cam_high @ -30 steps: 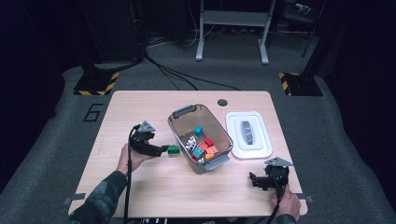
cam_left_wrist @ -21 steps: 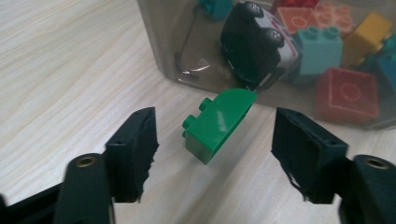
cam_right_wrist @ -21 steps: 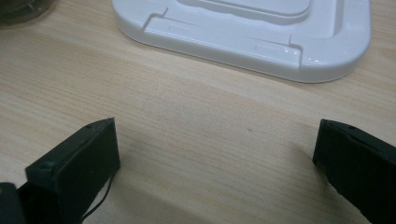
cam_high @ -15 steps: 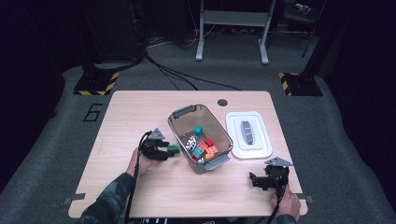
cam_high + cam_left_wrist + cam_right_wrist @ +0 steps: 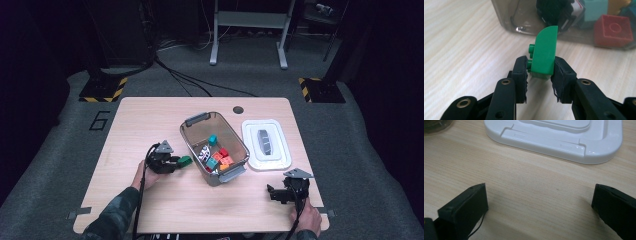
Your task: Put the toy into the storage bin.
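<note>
left tool [image 5: 176, 163] low over the table, jaws just closed tight, right tool [image 5: 272, 193] resting, jaws spread wide

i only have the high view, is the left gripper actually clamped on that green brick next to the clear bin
Observer: yes, in the left gripper view the left gripper has just closed, and both pads press the sides of the green plastic brick with a curved top.
Operator: which way are its studs facing
Observer: sideways, toward one pad, so the brick stands on edge.
Operator: and the right gripper, holding anything
Observer: no, in the right gripper view the right gripper stands wide open over bare wood, near the white plastic lid.
</note>
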`<state>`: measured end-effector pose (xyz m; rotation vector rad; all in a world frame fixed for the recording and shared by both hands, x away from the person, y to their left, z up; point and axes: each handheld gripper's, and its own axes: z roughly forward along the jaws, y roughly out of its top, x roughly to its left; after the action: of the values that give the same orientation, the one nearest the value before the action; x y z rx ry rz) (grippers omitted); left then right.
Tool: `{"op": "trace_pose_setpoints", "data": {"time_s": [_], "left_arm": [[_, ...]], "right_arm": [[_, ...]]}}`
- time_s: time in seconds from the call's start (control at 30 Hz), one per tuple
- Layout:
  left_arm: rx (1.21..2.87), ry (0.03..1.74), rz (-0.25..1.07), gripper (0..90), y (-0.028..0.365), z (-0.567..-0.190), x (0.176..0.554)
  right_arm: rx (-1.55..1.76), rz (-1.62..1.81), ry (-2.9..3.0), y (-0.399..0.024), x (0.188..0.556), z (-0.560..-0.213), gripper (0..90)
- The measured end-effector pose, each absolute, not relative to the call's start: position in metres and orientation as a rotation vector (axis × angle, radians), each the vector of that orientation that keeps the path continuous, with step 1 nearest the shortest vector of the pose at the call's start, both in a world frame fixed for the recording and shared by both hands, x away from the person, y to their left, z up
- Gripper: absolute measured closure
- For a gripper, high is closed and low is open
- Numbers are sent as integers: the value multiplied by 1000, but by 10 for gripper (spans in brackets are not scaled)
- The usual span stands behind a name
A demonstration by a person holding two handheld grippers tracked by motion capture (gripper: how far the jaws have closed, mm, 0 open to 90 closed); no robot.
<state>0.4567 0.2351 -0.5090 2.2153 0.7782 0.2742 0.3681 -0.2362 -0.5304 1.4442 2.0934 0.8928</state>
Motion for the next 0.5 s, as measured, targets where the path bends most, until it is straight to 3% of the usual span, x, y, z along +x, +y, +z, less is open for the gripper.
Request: {"op": "trace_pose_setpoints", "data": {"time_s": [0.5], "left_arm": [[2227, 851, 251, 661, 259, -506, 430]], "right_arm": [[1444, 893, 2093, -236, 368, -530, 0]]}}
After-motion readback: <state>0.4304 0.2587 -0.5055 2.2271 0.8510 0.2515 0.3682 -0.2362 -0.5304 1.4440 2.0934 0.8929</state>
